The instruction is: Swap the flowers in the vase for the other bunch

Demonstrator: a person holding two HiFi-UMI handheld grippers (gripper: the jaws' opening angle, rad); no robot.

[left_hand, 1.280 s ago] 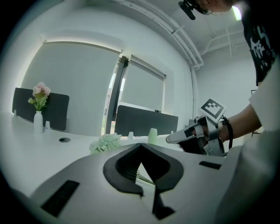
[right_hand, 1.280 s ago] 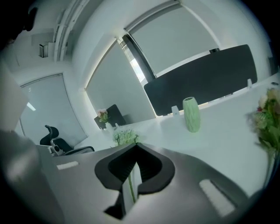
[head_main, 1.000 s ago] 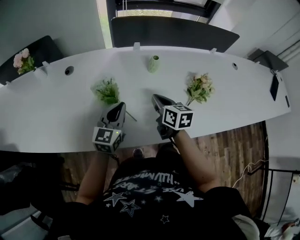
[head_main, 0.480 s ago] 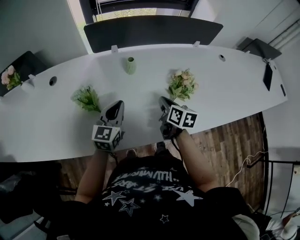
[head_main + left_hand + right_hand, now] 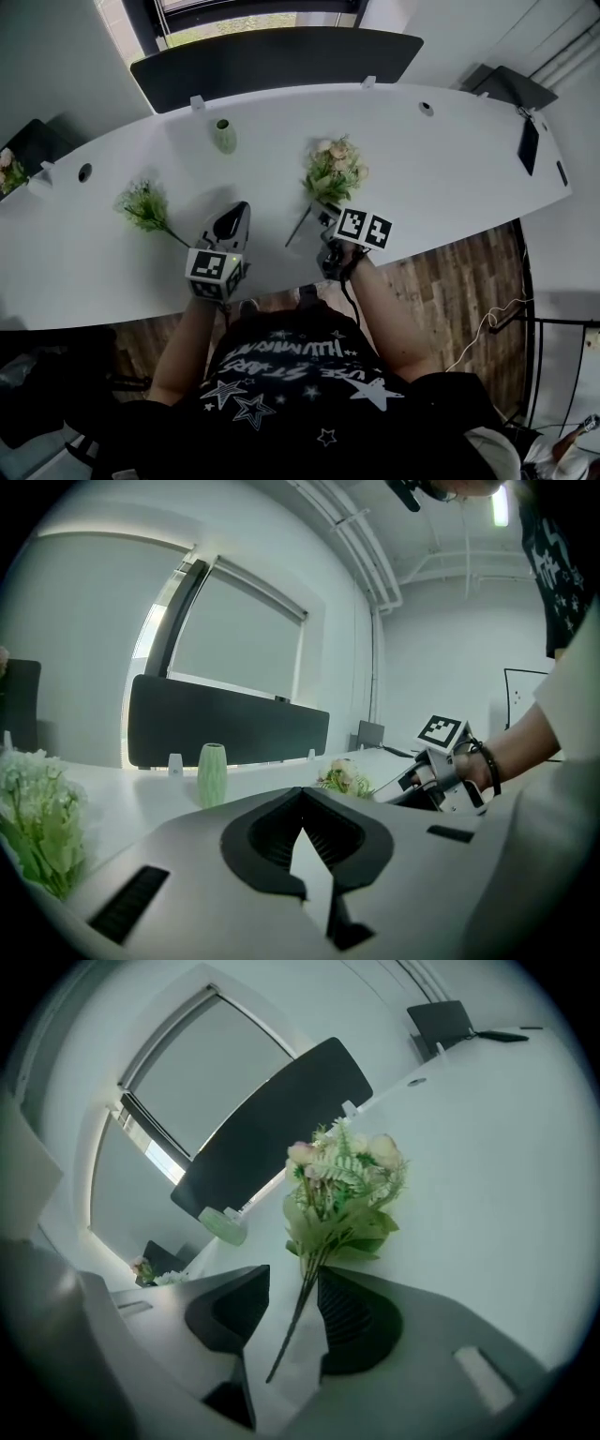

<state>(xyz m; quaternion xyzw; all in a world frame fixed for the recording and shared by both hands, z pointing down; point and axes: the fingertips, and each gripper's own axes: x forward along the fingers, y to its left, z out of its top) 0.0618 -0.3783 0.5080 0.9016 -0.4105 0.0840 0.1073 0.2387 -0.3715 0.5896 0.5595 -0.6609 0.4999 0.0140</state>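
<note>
- Head view shows a long white table point(image 5: 450, 159) curving across a white-walled room. A dark divider panel point(image 5: 272, 61) runs along its far edge, and wood-plank floor point(image 5: 441, 281) lies on the person's side.
- A pale green vase point(image 5: 224, 137) stands upright near the far edge, just in front of the panel.
- A pink-and-cream bunch point(image 5: 333, 169) lies on the table right of the vase and nearer the person.
- A green leafy bunch point(image 5: 142, 202) lies left of the vase, also nearer the person and apart from it.
- The right gripper point(image 5: 292, 1283), right of the vase, has just been opening its jaws. They stand apart with the pink bunch's stem between them, and the pads do not press on it.
- The left gripper point(image 5: 302, 794), on the person's side of the vase, has its jaws together with nothing between them.
- Behind the vase and panel, a large window point(image 5: 234, 621) with a drawn blind lets in daylight.
</note>
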